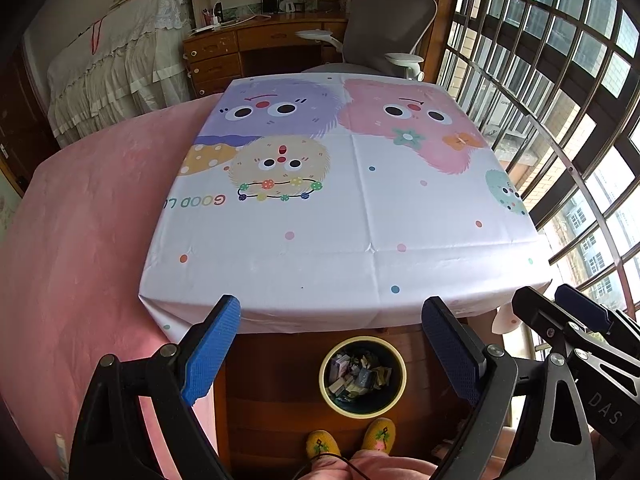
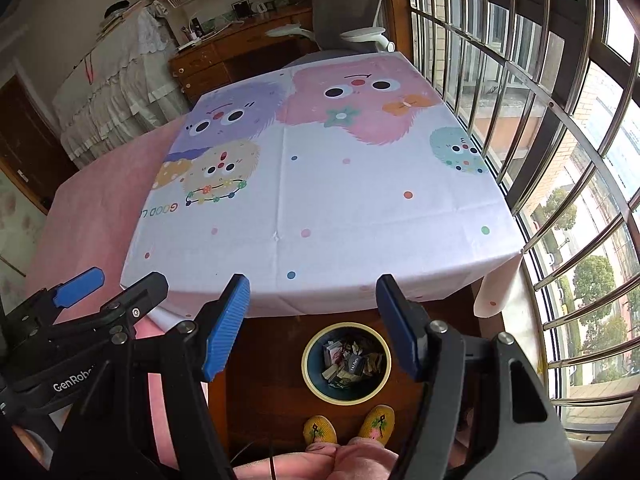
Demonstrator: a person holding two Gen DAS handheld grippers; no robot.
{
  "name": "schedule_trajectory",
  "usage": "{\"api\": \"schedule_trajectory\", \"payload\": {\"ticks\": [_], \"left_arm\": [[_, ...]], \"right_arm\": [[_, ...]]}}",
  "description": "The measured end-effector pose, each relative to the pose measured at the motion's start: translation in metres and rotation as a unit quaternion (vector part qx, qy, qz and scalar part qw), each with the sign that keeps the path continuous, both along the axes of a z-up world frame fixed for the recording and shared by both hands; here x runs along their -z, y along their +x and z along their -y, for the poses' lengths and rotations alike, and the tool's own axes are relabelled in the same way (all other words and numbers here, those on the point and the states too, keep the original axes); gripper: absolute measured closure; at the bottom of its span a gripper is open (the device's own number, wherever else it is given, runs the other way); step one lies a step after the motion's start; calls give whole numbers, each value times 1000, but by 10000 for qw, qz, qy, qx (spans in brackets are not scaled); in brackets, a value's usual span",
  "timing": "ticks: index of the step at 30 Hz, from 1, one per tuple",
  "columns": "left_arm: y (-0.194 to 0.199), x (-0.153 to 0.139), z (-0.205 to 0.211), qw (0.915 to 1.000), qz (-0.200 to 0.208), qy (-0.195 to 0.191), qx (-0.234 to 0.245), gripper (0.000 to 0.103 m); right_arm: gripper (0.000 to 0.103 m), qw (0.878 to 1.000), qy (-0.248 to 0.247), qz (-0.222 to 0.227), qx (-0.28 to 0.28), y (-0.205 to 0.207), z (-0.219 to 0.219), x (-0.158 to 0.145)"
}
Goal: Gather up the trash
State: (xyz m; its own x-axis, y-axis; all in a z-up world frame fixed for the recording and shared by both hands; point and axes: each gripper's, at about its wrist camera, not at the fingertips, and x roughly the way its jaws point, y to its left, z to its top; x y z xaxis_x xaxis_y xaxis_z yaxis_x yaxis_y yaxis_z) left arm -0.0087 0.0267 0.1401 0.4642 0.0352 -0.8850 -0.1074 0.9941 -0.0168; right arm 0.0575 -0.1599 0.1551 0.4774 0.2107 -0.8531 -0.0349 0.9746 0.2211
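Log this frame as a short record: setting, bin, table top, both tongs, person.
setting: bedroom, table with cartoon tablecloth beside barred window
bin: round bin on floor under near table edge, holds wrappers and paper scraps
table top: no loose trash visible on it
left tongs: open, holding nothing
right tongs: open, holding nothing
person: yellow slippers just behind bin
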Motion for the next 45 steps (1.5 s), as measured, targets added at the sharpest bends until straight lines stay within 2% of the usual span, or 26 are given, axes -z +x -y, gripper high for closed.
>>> {"api": "schedule_trajectory", "payload": {"ticks": [45], "left_arm": [[-3, 3, -7, 10000, 24, 91, 9, 11]], "right_arm": [[40, 10000, -51, 55, -41, -1, -5, 2]]}}
